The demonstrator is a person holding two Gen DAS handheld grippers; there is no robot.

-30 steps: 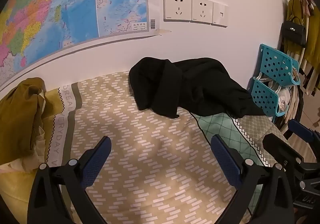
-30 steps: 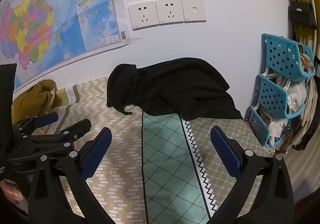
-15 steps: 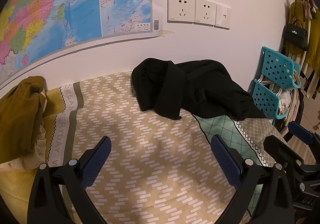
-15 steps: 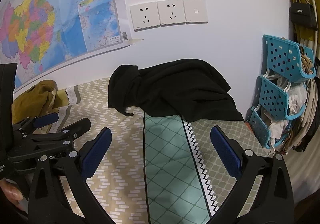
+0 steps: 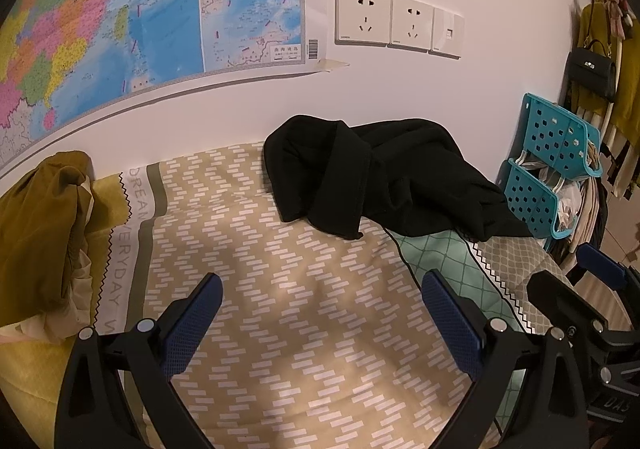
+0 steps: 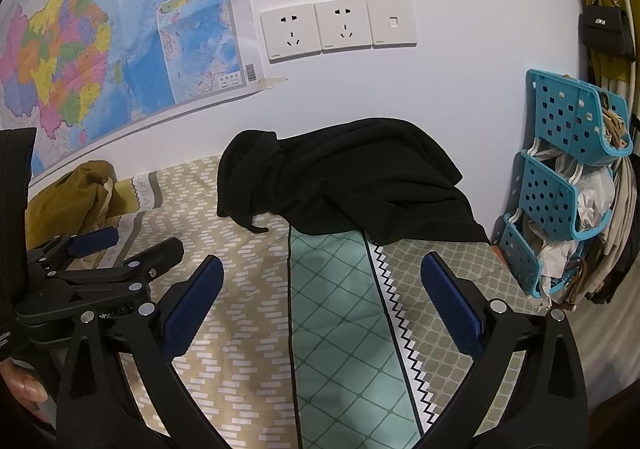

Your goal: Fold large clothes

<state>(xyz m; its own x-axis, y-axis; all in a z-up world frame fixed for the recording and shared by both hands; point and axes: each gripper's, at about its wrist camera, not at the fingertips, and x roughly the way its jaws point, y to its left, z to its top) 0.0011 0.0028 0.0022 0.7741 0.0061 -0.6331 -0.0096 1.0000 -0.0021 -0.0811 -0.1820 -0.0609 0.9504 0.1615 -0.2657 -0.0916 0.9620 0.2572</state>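
A black garment lies crumpled at the far side of the bed against the wall; it also shows in the right wrist view. My left gripper is open and empty, held above the patterned bedspread, well short of the garment. My right gripper is open and empty, over the green and grey part of the bedspread, also short of the garment. The left gripper shows at the left of the right wrist view.
A mustard-yellow cloth pile lies at the left end of the bed. A blue perforated rack with bags stands at the right. A map and wall sockets are on the wall behind the bed.
Both cameras have shifted slightly, so the garment and wall sit a little lower and to the right in view. Both grippers stay open and empty.
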